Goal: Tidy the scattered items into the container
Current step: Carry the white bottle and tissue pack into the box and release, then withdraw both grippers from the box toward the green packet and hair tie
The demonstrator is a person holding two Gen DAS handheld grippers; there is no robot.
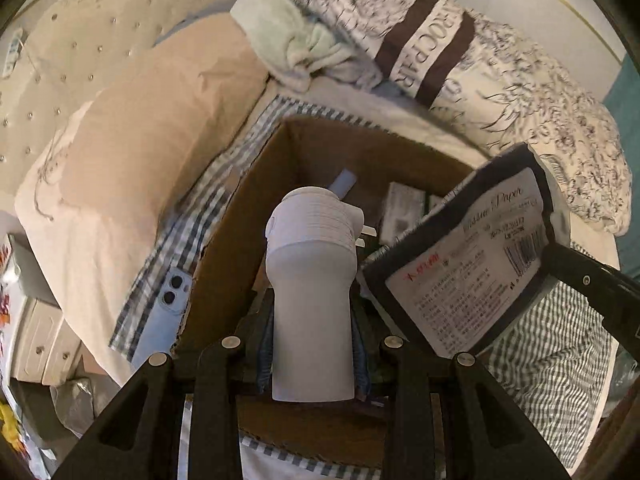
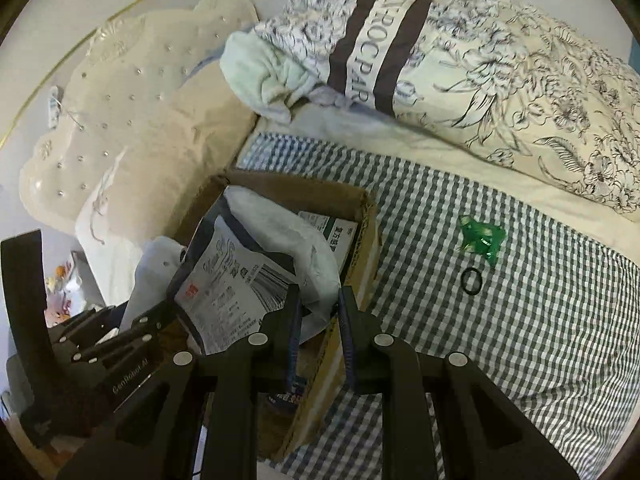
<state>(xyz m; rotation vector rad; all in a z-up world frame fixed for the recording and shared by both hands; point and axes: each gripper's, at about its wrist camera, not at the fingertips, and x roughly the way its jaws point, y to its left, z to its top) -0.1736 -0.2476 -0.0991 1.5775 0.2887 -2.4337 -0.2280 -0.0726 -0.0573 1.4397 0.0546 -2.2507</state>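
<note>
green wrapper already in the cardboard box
No, the green wrapper lies on the checked sheet, outside the cardboard box, near a black ring.

The cardboard box is plain brown corrugated board, matt, with rough torn edges. The white hair dryer looks like smooth matt plastic with fine ribs around its head. The tissue pack is wrapped in thin glossy film, crinkled and printed. Both tongs, left tongs and right tongs, are matt black plastic with shiny metal pins and ridged blue pads. The bed sheet is woven gingham cloth, soft and matt. A green wrapper gleams like foil. The hair tie is dull black.
</note>
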